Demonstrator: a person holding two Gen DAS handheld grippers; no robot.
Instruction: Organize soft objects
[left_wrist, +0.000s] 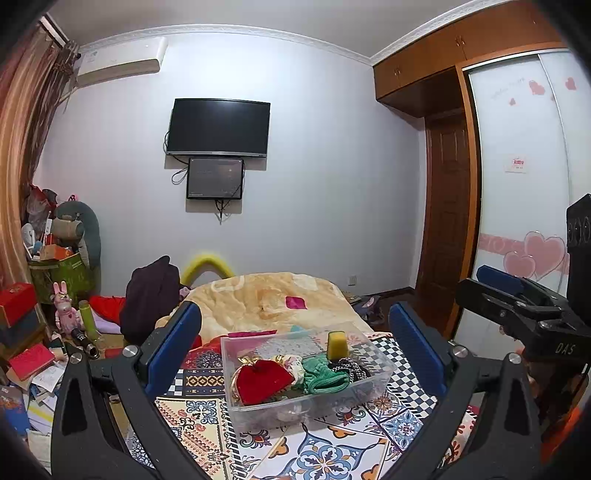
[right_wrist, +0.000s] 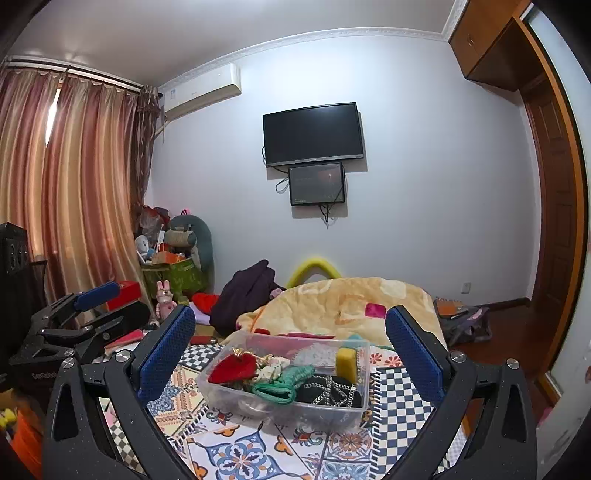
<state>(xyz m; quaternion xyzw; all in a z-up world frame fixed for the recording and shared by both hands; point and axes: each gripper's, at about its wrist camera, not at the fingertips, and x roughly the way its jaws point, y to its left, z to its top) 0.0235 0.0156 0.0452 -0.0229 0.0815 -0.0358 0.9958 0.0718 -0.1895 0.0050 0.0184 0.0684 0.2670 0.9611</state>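
A clear plastic bin (left_wrist: 373, 384) (right_wrist: 229, 397) sits on a patterned cloth on the bed. Inside lie a red velvet pouch (left_wrist: 263, 380) (right_wrist: 233, 367), a green knitted piece (left_wrist: 322, 374) (right_wrist: 282, 384), a black item with a chain (left_wrist: 349, 366) (right_wrist: 328, 391) and a yellow sponge (left_wrist: 337, 344) (right_wrist: 346, 360) standing upright. My left gripper (left_wrist: 295, 328) is open and empty, held above and short of the bin. My right gripper (right_wrist: 291, 328) is open and empty, likewise short of the bin. Each gripper shows at the edge of the other's view.
A beige blanket (left_wrist: 266, 295) covers the far bed, with a pink cloth (left_wrist: 295, 302) on it. A dark garment (left_wrist: 151, 295) hangs at the bed's left. Clutter, boxes and toys (left_wrist: 55, 295) fill the left floor. A wardrobe (left_wrist: 517, 184) and door stand right.
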